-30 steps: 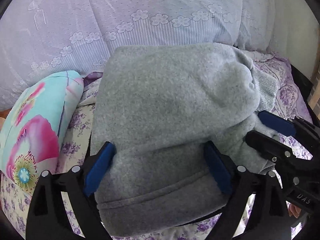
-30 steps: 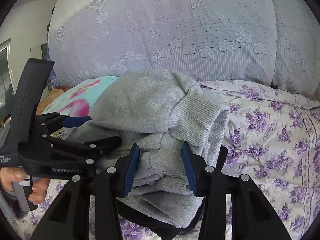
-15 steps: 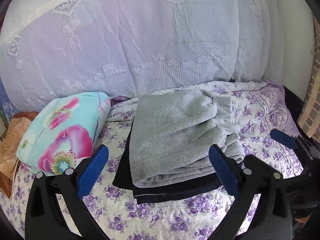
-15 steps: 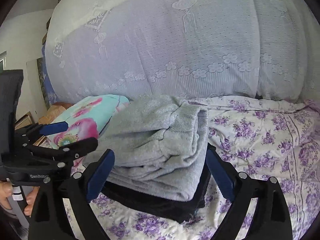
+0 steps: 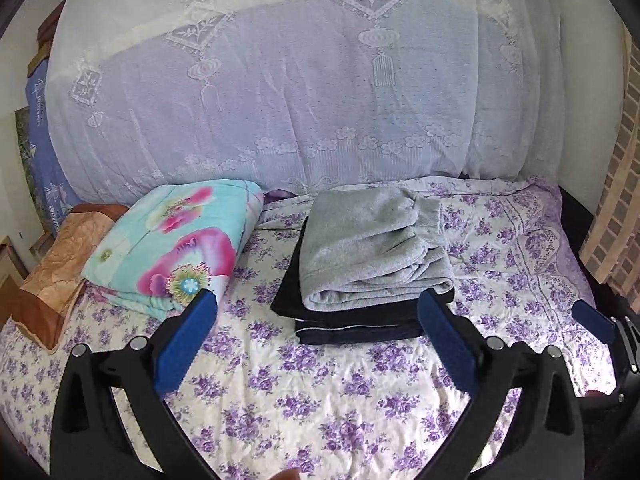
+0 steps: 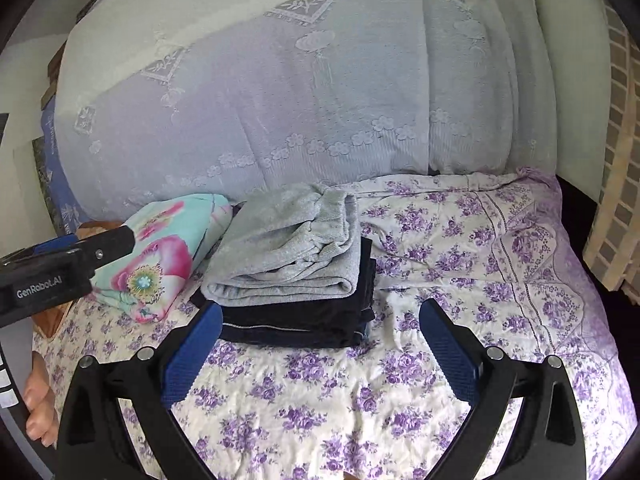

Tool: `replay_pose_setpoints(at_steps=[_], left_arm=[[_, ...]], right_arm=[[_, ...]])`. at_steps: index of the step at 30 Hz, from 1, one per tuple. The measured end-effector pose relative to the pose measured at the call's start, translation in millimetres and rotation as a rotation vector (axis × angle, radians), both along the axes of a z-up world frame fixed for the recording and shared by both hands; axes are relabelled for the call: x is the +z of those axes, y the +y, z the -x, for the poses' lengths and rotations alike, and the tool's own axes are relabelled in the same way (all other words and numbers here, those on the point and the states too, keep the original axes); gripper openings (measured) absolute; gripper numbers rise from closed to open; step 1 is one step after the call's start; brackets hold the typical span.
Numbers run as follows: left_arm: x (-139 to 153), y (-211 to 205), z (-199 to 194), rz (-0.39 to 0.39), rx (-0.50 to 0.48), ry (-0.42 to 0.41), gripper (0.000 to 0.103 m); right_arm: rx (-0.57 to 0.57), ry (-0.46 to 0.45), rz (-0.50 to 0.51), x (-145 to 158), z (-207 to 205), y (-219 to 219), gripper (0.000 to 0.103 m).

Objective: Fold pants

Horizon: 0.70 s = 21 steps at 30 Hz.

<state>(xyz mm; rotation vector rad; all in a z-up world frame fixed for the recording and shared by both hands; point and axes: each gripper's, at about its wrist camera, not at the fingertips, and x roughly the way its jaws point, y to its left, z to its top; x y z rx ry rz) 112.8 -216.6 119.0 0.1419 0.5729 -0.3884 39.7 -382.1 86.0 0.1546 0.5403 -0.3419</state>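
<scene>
The folded grey pants [image 5: 372, 244] lie on top of a stack of folded dark pants [image 5: 352, 320] on the floral bed sheet [image 5: 320, 392]. The same stack shows in the right wrist view, grey pants [image 6: 288, 248] over dark pants [image 6: 304, 320]. My left gripper [image 5: 318, 312] is open and empty, held back from the stack above the sheet. My right gripper [image 6: 320, 322] is open and empty, also back from the stack. The left gripper's body also shows at the left of the right wrist view [image 6: 60, 268].
A folded turquoise floral quilt [image 5: 172, 240] lies left of the stack, with a brown pillow [image 5: 60, 264] beyond it. A white lace curtain [image 5: 300, 100] hangs behind the bed. A brick wall [image 5: 616, 200] stands at the right.
Both grippers let go of the grey pants, opened wide and drew back from the stack. The grey pants now rest folded on the dark stack.
</scene>
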Motion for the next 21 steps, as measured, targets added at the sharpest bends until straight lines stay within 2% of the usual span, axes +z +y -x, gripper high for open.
replay_pose_setpoints(at_steps=[5,13,21], left_arm=[[9.2,18.3,17.3,0.024,0.002,0.013,0.098],[11.1,24.8,26.2,0.015,0.014,0.038,0.099],[5.5,3.3,34.8,-0.098,0.030,0.012,0.098]], right_arm=[[0.041,0.016,0.043,13.1,13.8,30.6,0.099],[0.056,0.036,0.048,19.4,19.6,42.6,0.099],[0.041,0.037,0.039,21.3,22.7,40.1,0.099]])
